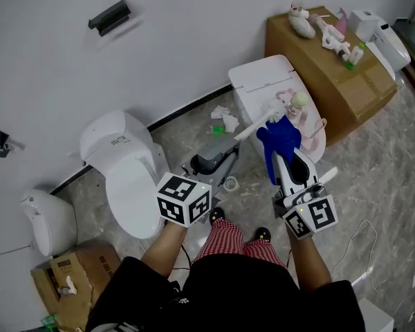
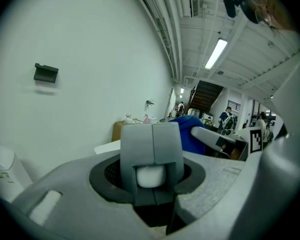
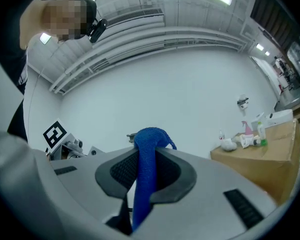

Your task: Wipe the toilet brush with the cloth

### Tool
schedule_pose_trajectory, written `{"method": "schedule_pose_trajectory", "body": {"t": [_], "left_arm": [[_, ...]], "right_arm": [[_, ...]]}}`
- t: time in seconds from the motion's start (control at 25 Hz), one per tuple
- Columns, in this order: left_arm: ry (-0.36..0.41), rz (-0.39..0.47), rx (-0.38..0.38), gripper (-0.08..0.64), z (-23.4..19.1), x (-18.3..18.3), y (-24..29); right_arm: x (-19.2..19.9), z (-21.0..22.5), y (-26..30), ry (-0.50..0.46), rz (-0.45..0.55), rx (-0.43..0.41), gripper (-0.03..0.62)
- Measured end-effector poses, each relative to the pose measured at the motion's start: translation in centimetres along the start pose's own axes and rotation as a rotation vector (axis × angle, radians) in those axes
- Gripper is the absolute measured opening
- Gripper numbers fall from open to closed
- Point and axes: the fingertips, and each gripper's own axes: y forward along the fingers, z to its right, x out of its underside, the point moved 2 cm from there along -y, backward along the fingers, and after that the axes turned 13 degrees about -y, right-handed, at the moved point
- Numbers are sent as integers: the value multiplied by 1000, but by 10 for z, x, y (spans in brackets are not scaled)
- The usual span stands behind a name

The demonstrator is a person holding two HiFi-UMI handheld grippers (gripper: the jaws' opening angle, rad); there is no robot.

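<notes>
A white wall [image 1: 194, 40] with a black bracket [image 1: 111, 14] meets a grey marbled floor [image 1: 380, 171]. A white toilet [image 1: 124, 164] and a cardboard box [image 1: 346, 95] stand along it; a strip light [image 2: 216, 54] glows overhead.

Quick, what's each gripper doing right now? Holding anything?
Left gripper: closed on the toilet brush, at its grey handle end.
Right gripper: closed on the blue cloth.

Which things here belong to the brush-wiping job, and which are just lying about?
In the job: toilet brush, gripped by the left gripper; blue cloth, gripped by the right gripper.
Lying about: toilet, cardboard box, toys on it, scraps of paper.
</notes>
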Motion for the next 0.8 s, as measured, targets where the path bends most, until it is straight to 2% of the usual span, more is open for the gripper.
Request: {"method": "schedule_pose_trajectory", "body": {"t": [0.28,0.8], "left_arm": [[28,77,35,172,38,-22,-18],[84,144,95,172,99,-32,-39]], "right_arm": [[-32,-12,-6,-6,71,-68,66],[-68,-27,-22,-33,163,-173,66]]}}
